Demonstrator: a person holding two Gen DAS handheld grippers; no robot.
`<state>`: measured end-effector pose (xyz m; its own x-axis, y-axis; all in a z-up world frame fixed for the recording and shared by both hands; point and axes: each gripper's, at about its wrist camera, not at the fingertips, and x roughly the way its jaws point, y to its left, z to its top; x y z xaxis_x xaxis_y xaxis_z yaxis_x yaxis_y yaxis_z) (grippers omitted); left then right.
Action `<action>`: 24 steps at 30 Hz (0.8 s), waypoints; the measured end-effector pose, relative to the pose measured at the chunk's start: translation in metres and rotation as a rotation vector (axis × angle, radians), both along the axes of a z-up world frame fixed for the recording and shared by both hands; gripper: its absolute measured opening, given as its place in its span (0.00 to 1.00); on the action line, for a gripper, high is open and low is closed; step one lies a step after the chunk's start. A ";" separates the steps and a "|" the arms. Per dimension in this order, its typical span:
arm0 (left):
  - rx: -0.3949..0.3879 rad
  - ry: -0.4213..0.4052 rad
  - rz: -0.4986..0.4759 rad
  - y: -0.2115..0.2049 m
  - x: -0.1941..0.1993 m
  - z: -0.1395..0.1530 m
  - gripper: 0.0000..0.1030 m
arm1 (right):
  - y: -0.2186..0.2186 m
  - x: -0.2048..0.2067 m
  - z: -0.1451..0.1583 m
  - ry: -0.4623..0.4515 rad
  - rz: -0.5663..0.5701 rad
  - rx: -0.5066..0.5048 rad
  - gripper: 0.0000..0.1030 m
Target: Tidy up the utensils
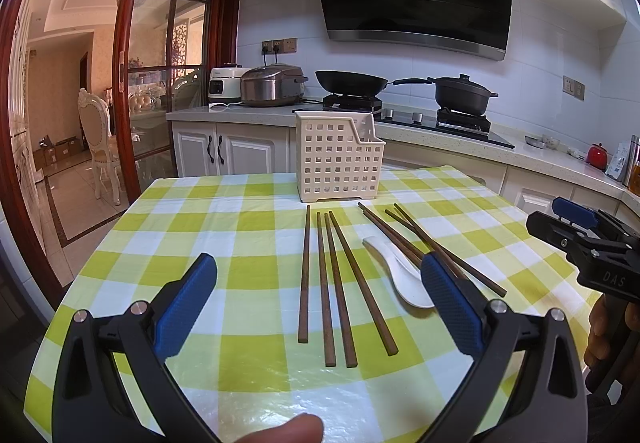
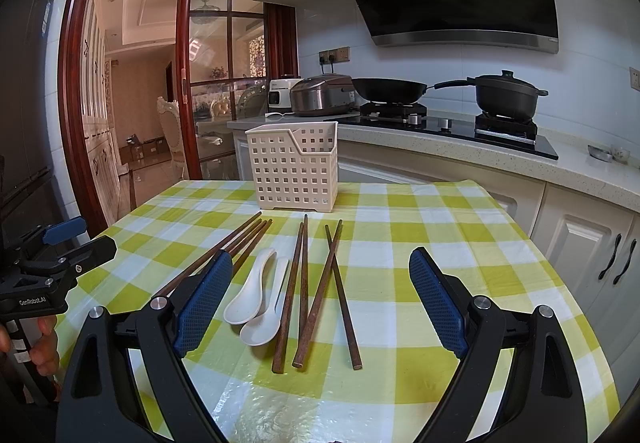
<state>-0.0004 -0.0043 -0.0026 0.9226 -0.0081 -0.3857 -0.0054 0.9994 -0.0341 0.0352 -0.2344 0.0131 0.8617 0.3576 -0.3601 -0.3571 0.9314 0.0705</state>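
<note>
Left wrist view shows a cream perforated basket (image 1: 338,159) standing upright at the far side of a table under a green and white checked cloth (image 1: 256,239); its front wall dips low at one corner, and through the holes its inside looks empty, though the lower part is hard to read. In front of it lie eight dark wooden chopsticks: four roughly parallel sticks (image 1: 334,287) running toward the camera, and four more (image 1: 404,239) fanned to their right, two of them crossing. Two white ceramic spoons (image 2: 256,295) lie side by side between the two groups, bowls toward the camera and touching each other. None of the utensils is in the basket. The left gripper (image 1: 318,297) hangs above the near part of the cloth, tilted gently downward, its blue pads spread wide with nothing between them but the four parallel sticks lying on the cloth below. The right gripper (image 2: 320,293) is tilted down likewise, jaws also wide apart and gripping nothing, framing the spoons and the crossing sticks. A thumb tip (image 1: 288,429) shows at the lower edge of the left view.
</note>
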 end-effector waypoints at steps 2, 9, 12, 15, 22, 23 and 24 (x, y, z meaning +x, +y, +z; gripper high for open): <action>0.000 0.000 0.000 -0.001 0.000 -0.001 0.96 | 0.000 0.000 0.000 0.000 0.000 0.000 0.82; 0.000 0.000 0.001 -0.001 0.001 -0.001 0.96 | 0.000 0.000 0.000 0.000 0.001 0.001 0.82; -0.001 0.001 0.001 0.000 0.000 0.000 0.96 | -0.001 0.000 0.000 0.001 0.000 0.001 0.82; 0.001 0.000 -0.001 0.000 0.000 0.000 0.96 | 0.000 0.000 0.000 0.000 0.000 -0.001 0.82; 0.000 0.000 -0.001 0.000 0.000 0.000 0.96 | -0.001 0.000 0.000 0.000 0.001 0.001 0.82; 0.000 0.000 -0.001 -0.001 0.000 0.000 0.96 | -0.002 0.000 0.000 0.000 0.001 0.000 0.82; 0.000 0.001 -0.001 -0.002 0.000 -0.001 0.96 | -0.003 0.000 0.000 0.000 0.001 0.001 0.82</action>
